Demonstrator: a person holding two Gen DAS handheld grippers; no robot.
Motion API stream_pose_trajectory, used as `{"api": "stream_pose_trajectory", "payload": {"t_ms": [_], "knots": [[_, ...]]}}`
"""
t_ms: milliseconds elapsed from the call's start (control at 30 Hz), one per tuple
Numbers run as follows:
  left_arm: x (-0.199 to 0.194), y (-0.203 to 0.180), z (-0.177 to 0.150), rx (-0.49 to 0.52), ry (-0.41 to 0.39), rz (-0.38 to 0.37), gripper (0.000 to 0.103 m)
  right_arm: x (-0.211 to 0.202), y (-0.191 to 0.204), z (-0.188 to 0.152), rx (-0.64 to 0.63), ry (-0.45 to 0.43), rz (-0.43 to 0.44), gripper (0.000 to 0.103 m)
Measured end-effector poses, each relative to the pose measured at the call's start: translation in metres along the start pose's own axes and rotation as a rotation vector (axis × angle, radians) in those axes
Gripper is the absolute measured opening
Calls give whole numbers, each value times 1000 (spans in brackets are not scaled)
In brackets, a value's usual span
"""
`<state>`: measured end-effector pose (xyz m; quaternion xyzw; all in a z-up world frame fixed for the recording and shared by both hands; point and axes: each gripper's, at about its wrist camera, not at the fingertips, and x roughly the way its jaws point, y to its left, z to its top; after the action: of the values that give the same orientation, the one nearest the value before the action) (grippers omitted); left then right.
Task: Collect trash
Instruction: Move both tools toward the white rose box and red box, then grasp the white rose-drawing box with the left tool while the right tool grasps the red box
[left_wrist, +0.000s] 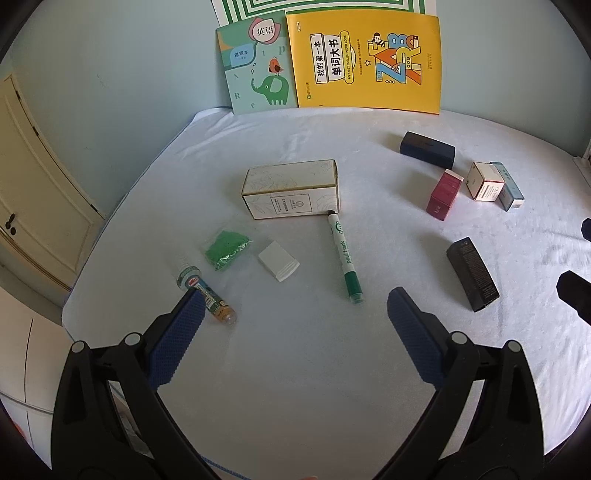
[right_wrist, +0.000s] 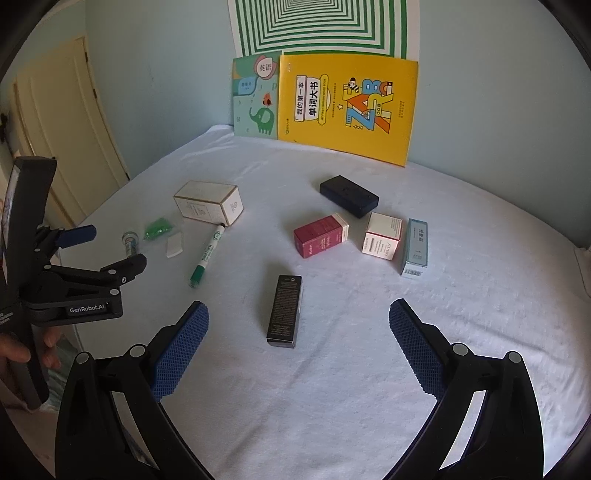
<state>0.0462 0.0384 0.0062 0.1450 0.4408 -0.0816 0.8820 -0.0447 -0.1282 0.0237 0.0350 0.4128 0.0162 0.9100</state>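
1. Both the left gripper (left_wrist: 295, 299) and the right gripper (right_wrist: 299, 310) are being held over a white-covered bench (right_wrist: 332, 387), jaws spread wide and empty.
2. Just ahead, a black carton (right_wrist: 285, 311) is lying flat.
3. To the left, a green marker (left_wrist: 344, 256), a white eraser (left_wrist: 279, 265), a green bead packet (left_wrist: 226, 251) and a small tube (left_wrist: 207, 295) are scattered.
4. Farther back, a cream box (left_wrist: 291, 189) and a red box (right_wrist: 320, 235) are resting.
5. Two books (right_wrist: 347, 107) are propped against the wall.
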Motion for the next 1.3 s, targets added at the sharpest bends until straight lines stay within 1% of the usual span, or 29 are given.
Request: {"api": "stream_pose_trajectory", "payload": {"t_ms": [267,533,767,933,1100,1167,1300], "knots": [[15,21,25,32,2,-9,96,21,15,27,36,34,19,97],[43,35,50,75,17,-38,96,51,13,45,95,89,-9,97],[77,36,73,175,25,-57,96,80,4,59,147,153,-32,97],[103,37,88,262,41,-91,97,102,2,69,168,197,-44,97],[127,37,95,348,66,-123,96,126,2,74,193,248,-62,97],[135,37,98,395,68,-140,96,136,0,75,211,273,-73,97],[147,34,104,535,53,-178,97,153,-1,77,244,309,-86,97]]}}
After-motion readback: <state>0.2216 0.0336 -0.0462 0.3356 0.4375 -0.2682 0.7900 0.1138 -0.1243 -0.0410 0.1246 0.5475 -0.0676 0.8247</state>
